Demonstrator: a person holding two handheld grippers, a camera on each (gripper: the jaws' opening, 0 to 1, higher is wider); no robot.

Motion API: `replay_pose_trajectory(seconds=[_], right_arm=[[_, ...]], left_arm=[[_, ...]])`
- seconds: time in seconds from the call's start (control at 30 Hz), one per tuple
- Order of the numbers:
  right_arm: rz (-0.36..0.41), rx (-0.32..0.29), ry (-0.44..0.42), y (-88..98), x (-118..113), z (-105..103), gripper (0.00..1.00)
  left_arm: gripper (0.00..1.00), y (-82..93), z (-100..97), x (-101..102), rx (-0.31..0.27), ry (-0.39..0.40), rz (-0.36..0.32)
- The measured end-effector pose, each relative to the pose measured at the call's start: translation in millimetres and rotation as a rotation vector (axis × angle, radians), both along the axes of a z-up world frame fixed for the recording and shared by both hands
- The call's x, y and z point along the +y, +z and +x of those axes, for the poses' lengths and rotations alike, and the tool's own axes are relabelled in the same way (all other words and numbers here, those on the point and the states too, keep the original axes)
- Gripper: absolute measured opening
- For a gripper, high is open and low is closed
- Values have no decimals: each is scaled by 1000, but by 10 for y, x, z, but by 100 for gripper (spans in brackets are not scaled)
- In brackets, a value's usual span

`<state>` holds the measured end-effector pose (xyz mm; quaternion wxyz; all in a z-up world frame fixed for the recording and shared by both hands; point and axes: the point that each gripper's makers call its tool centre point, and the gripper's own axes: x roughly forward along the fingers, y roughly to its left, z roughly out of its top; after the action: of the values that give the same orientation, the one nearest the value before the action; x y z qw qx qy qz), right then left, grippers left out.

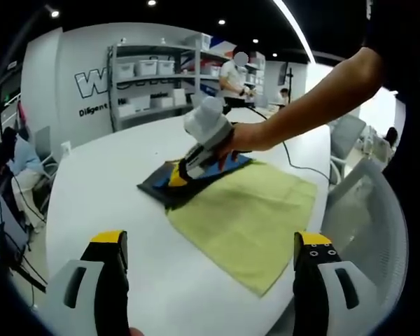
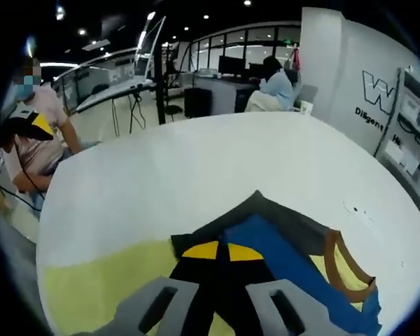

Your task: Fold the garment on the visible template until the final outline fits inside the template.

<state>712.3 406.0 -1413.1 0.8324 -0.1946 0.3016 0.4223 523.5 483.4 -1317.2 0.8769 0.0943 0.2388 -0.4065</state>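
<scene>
A dark grey garment (image 1: 169,189) with blue and yellow panels and a brown collar (image 2: 334,262) lies partly on a yellow-green template cloth (image 1: 248,217) on the white table (image 1: 105,175). My right gripper (image 2: 224,250) has its yellow tips pressed together on the garment's dark fabric (image 2: 266,210), beside the template cloth (image 2: 91,287). In the left gripper view, that right gripper (image 1: 184,173) is held by a hand at the garment's far part. My left gripper (image 1: 211,239) hangs wide open above the table's near side, holding nothing.
Shelves with white bins (image 1: 147,70) and a standing person (image 1: 234,77) are beyond the table. A person sits at left (image 1: 21,161). A grey chair (image 1: 367,203) and a cable (image 1: 297,161) are at the right. Another person (image 2: 35,119) sits past the table edge.
</scene>
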Motion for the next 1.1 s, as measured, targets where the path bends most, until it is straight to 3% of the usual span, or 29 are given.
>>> replay_pose_trajectory(seconds=[0.2, 0.3, 0.37, 0.63, 0.87, 1.1], right_arm=[[2, 75, 0, -120, -10, -84, 0], [36, 97, 0, -88, 5, -119, 15], [52, 85, -3, -22, -19, -110, 25], [80, 28, -26, 258, -280, -32, 24], [90, -2, -53, 426, -518, 25, 33], [108, -11, -60, 524, -642, -54, 42]], left_arm=[[95, 9, -14, 5, 1, 0, -1], [95, 13, -13, 11, 1, -1, 4], [95, 21, -5, 10, -2, 0, 2], [95, 31, 12, -81, -9, -15, -1], [95, 5, -9, -119, -5, -19, -5], [95, -25, -13, -145, -1, -20, -4]])
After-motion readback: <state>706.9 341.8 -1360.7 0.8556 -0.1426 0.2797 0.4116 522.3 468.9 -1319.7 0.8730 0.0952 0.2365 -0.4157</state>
